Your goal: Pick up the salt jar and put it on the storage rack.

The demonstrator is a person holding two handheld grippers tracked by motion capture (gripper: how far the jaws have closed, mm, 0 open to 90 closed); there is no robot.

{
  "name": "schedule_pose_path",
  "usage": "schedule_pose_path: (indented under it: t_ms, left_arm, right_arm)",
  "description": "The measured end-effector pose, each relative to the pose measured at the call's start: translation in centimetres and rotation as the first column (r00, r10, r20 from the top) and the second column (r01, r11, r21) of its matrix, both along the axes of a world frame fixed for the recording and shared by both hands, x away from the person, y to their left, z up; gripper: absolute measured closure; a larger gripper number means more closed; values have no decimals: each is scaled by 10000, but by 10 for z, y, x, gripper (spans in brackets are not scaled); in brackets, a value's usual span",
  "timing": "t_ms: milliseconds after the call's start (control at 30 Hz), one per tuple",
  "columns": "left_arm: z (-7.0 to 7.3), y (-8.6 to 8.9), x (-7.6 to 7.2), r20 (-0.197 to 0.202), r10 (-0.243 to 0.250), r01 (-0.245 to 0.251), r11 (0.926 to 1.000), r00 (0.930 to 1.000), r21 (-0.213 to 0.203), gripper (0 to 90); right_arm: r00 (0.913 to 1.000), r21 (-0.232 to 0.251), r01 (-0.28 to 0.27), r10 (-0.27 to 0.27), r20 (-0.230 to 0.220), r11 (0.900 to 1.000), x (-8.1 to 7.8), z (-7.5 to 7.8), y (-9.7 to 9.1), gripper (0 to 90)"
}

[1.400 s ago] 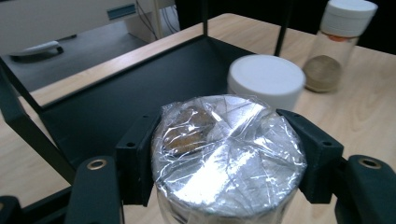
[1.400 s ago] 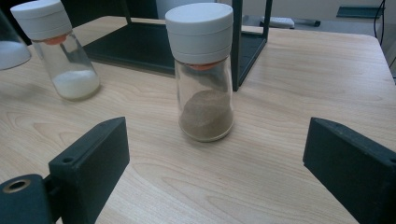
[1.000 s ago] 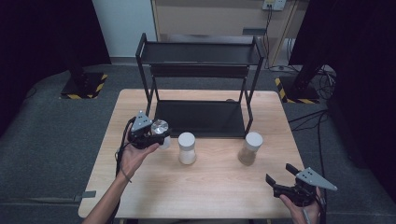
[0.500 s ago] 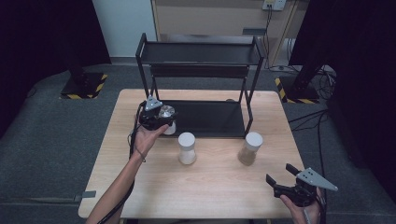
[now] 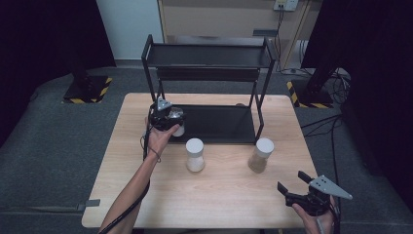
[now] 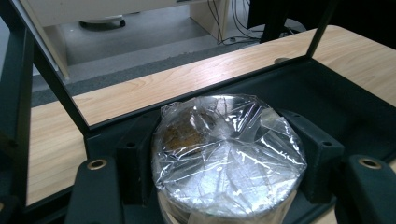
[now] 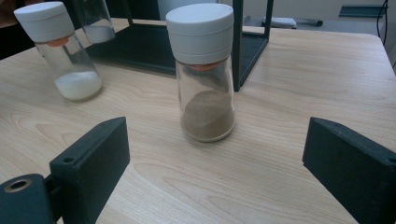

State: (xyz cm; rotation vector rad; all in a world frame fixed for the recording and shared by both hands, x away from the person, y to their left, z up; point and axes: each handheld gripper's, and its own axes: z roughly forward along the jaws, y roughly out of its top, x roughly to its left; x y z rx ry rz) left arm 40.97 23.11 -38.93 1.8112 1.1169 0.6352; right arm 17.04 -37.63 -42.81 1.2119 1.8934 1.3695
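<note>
A jar with a clear film cover is pinched between the jaws of the left gripper; in the high view it is held at the front-left corner of the black shelf rack, at about 10 o'clock from the table's middle, over the edge of the rack's bottom tray. Compared with a second ago, this gripper and its jar have been carried away from the person, from a spot at 9 o'clock of the white-lidded jar of white powder to one at 11 o'clock of it. The jar of brown powder is seen unchanged on the wooden table, at 3 o'clock of the white-powder jar. The right gripper is found where it was, at about 5 o'clock near the table's front edge, its jaws spread wide with nothing between them
</note>
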Motion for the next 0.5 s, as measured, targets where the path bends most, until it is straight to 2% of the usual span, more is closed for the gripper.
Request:
schedule_pose_path:
  t_ms: [200,333,500]
  left_arm:
    - [-7,-5,6,-82,80,-80,10000,9999,-1,336]
    - [-9,-10,9,-157,138,-133,9995,9998,293,336]
    - [-16,-8,12,-286,288,-288,9996,9992,-7,336]
  right_arm:
    - [10000,48,32,-32,19,10000,-1,0,-1,74]
    - [10000,52,17,-17,24,10000,0,-1,-1,75]
    - [10000,55,-8,8,17,10000,0,-1,-1,75]
